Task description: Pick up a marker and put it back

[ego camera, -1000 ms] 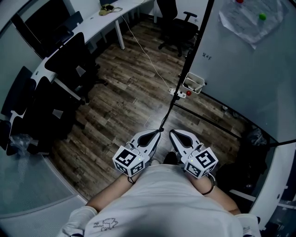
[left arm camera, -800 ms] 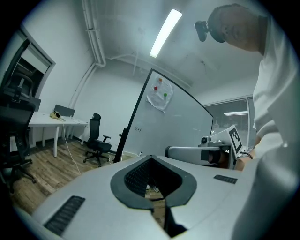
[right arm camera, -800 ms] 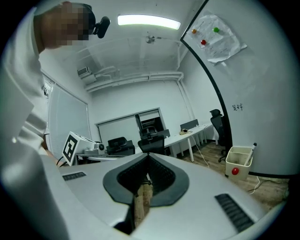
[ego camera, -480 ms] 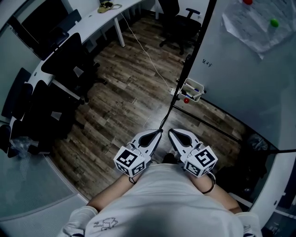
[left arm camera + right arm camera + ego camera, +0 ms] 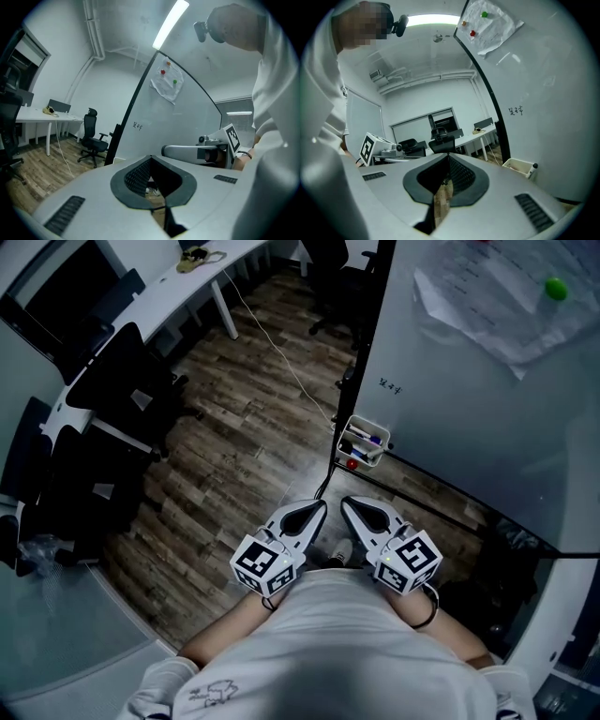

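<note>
The left gripper (image 5: 314, 511) and right gripper (image 5: 352, 508) sit side by side at the lower middle of the head view, close to the person's torso. Each gripper's own view shows its 2 jaws closed tip to tip, with nothing between them. The markers (image 5: 372, 438) lie in a small white tray (image 5: 360, 428) just above the grippers in the frame, at the bottom edge of the whiteboard (image 5: 469, 399), apart from both grippers. In the right gripper view the tray (image 5: 520, 165) appears at the lower right. A paper sheet (image 5: 487, 306) with a green magnet (image 5: 556, 287) hangs at the upper right. A white desk (image 5: 141, 310) and a black office chair (image 5: 127, 371) fill the upper left, above the wooden floor (image 5: 253, 446).
</note>
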A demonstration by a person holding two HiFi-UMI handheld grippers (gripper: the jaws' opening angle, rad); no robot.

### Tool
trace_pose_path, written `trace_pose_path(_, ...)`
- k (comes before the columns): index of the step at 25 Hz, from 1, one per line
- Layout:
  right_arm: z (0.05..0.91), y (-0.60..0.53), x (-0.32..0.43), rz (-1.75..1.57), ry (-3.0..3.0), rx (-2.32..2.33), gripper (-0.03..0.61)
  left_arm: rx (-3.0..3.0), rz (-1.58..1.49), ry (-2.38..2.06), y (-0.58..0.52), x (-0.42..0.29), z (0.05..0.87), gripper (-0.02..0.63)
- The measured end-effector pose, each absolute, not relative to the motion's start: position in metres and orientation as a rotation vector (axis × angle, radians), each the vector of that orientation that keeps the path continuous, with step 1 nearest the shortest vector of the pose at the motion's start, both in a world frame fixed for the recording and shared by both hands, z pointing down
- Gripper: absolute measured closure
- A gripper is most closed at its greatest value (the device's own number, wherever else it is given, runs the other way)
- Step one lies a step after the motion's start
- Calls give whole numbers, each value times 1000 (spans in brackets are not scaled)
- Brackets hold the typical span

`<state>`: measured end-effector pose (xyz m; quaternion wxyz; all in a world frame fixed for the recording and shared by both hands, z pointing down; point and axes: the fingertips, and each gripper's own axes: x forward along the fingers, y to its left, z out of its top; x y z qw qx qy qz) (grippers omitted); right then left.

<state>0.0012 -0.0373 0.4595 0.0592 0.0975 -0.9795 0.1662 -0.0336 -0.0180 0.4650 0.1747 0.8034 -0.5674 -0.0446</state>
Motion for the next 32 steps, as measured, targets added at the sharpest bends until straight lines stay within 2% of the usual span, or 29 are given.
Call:
trace_pose_path(19, 448, -116, 54, 447, -2959, 559, 566, 2432, -141, -1438, -102, 16, 450, 607)
trace_pose_path(32, 455, -152, 28, 543, -2903, 813, 566, 2547, -44, -1222, -143, -8, 448, 607)
